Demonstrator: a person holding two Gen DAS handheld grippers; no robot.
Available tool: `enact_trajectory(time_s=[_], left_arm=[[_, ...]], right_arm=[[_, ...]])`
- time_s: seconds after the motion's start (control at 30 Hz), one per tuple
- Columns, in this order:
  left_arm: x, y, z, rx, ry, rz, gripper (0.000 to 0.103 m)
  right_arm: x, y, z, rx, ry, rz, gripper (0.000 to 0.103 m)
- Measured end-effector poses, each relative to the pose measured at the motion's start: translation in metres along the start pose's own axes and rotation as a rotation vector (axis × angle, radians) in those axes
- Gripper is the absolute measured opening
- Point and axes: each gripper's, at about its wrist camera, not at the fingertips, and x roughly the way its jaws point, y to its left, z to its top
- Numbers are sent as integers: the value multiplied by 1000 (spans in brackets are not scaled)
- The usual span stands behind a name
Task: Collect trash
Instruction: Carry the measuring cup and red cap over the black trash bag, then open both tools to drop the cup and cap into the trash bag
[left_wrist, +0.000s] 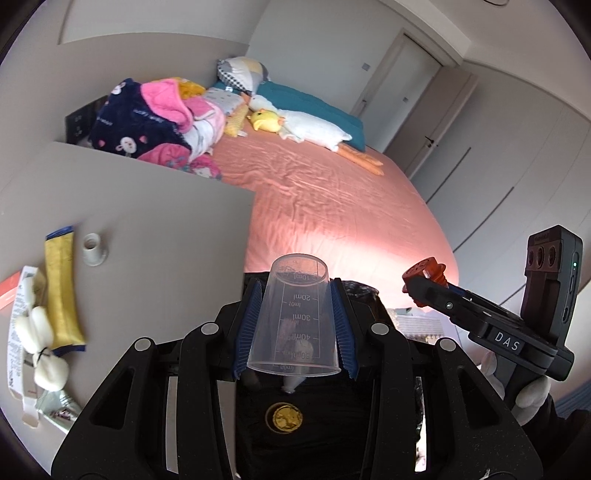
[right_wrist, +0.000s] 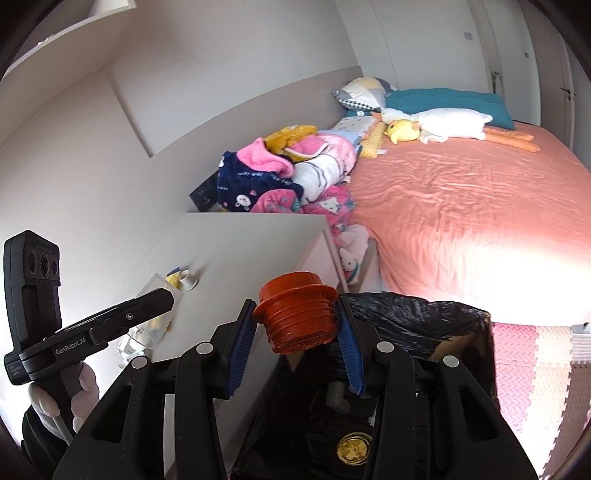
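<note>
My left gripper (left_wrist: 294, 321) is shut on a clear plastic measuring cup (left_wrist: 293, 325), held upside down over a black-lined trash bin (left_wrist: 258, 424). My right gripper (right_wrist: 295, 325) is shut on an orange threaded cap (right_wrist: 297, 314) above the same bin (right_wrist: 424, 321); it also shows in the left wrist view (left_wrist: 424, 280). In the bin lie a gold round item (left_wrist: 283, 418) and a small grey piece (right_wrist: 338, 397). On the grey bedside table (left_wrist: 147, 206) lie a yellow sachet (left_wrist: 62, 291), a small white cap (left_wrist: 93, 249), cotton balls (left_wrist: 40, 347), paper slips and a foil wrapper (left_wrist: 59, 408).
A bed with a pink sheet (left_wrist: 332, 206) lies beyond the bin, with a pile of clothes (left_wrist: 159, 122), pillows and plush toys at its head. Wardrobe doors (left_wrist: 517, 155) stand to the right. Pink foam floor mats (right_wrist: 535, 362) lie beside the bin.
</note>
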Motion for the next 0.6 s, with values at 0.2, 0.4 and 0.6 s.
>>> enact_trajectory(time_s=[0.2,0.4,0.6], left_arm=[[24,-24,5,46,33,-48,38],[41,-44,10,88,58,-83,38],[55,-61,9,124,87,-114,38]], right_arm=[[-14,-26,0,38,-21,-44,45],[-27,-49,-2,71,-37,-82,45],[-38,-67,-5,94,-50,-115,45]])
